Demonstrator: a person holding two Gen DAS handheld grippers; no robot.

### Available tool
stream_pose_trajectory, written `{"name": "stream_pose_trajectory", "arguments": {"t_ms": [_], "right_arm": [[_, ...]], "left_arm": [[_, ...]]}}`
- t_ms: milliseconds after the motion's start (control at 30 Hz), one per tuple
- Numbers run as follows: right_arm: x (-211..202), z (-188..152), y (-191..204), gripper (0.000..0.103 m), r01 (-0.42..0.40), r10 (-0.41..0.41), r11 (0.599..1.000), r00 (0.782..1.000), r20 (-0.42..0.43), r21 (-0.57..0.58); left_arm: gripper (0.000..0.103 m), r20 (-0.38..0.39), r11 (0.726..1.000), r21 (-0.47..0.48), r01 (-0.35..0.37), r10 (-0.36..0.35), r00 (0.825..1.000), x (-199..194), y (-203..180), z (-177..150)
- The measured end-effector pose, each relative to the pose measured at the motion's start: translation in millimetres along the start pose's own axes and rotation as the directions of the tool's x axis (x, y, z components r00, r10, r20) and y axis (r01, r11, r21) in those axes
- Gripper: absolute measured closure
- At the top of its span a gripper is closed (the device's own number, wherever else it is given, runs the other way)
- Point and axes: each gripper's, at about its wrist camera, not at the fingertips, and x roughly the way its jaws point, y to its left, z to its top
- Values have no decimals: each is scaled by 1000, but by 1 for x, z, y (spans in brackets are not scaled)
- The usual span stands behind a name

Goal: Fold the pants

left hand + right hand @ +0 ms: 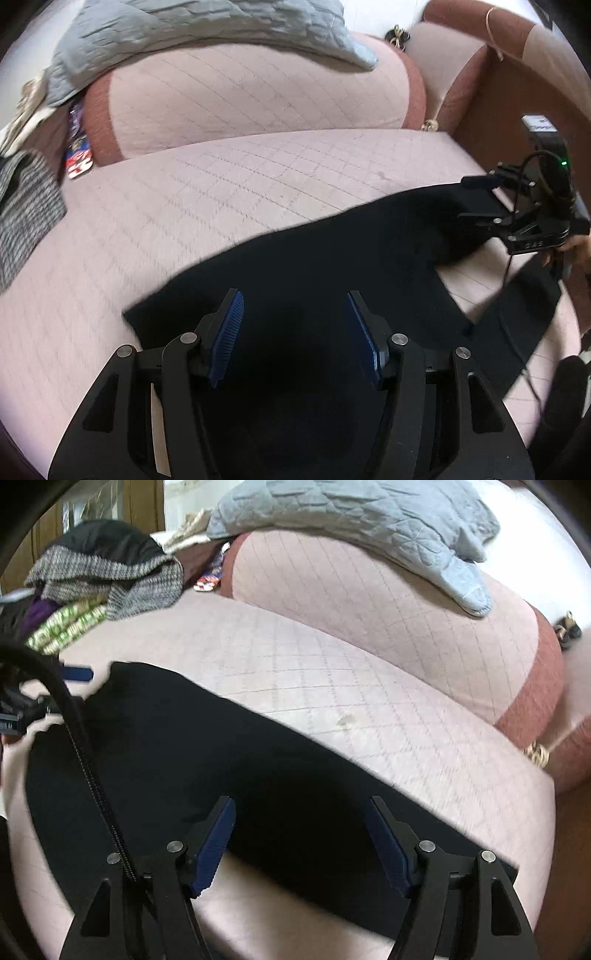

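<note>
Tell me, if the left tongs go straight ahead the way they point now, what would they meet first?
Most likely the black pants. The left tongs are open and the cloth fills the gap ahead; beyond lies the pink sofa seat. Depth is unclear.

Left hand-held gripper [295,338] and right hand-held gripper [299,843] both point forward, fingers spread wide apart.

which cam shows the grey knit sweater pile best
The right wrist view: the grey knit sweater lies heaped with other clothes at the sofa's far end. The left wrist view catches only one blurred edge of it.
</note>
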Motion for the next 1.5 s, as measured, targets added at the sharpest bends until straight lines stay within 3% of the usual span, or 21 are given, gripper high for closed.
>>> {"name": "stream_pose_trajectory", "arguments": {"t_ms": [233,333,467,533,600,633,700,733,767,800,833,933,1000,1133,1233,1333,1433,1500], "right_arm": [[32,9,-17,27,-46,42,995,998,-54,-85],[46,9,-20,27,-73,63,991,994,-90,-111],[64,12,-22,24,-92,73,985,989,-132,-145],[68,15,-27,24,-122,104,984,985,-138,-133],[73,17,-32,24,-147,129,983,980,-150,-111],[75,19,-35,26,-161,144,982,978,-152,-101],[73,19,-32,48,-182,167,977,977,-132,-110],[71,19,-30,67,-178,164,978,979,-121,-113],[69,19,-28,81,-164,151,980,982,-112,-114],[68,20,-25,86,-141,130,983,986,-104,-115],[65,20,-22,92,-125,114,985,989,-96,-116],[46,14,-7,95,-66,58,988,997,-58,-139],[19,7,2,95,-43,43,989,999,-5,-142],[-45,-22,24,96,-25,37,991,995,89,-129],[-96,-67,58,96,-37,53,991,991,125,-130],[-120,-115,94,96,-94,105,988,991,85,-121],[-117,-147,108,98,-140,141,989,990,23,-39],[-109,-156,105,98,-115,116,992,993,-9,49]], "left_arm": [[46,-97,984,171,-51,68,993,55,9,26],[46,-126,978,195,-79,105,986,72,17,32],[46,-138,972,228,-53,86,987,86,23,42],[43,-140,961,275,-39,80,987,92,17,43],[32,-136,957,286,-42,85,987,94,18,45],[32,-149,961,276,-30,74,986,96,22,46],[32,-152,964,265,-14,57,987,96,25,46],[32,-150,964,265,-17,59,987,97,25,45],[37,-146,966,258,-18,57,988,97,25,44],[52,-147,973,231,1,34,989,97,24,43],[57,-144,979,205,17,13,989,96,22,42],[88,-90,986,164,-30,45,995,81,12,35],[97,-51,989,138,-59,67,996,65,6,27],[98,34,997,67,-28,26,999,7,-8,-1],[98,81,998,59,7,-12,997,-44,-33,-37],[98,45,999,9,51,-51,998,-70,-52,-80],[98,-30,992,-115,59,-63,998,-70,-52,-118],[97,-30,972,-223,80,-88,996,-69,-45,-135]]}}
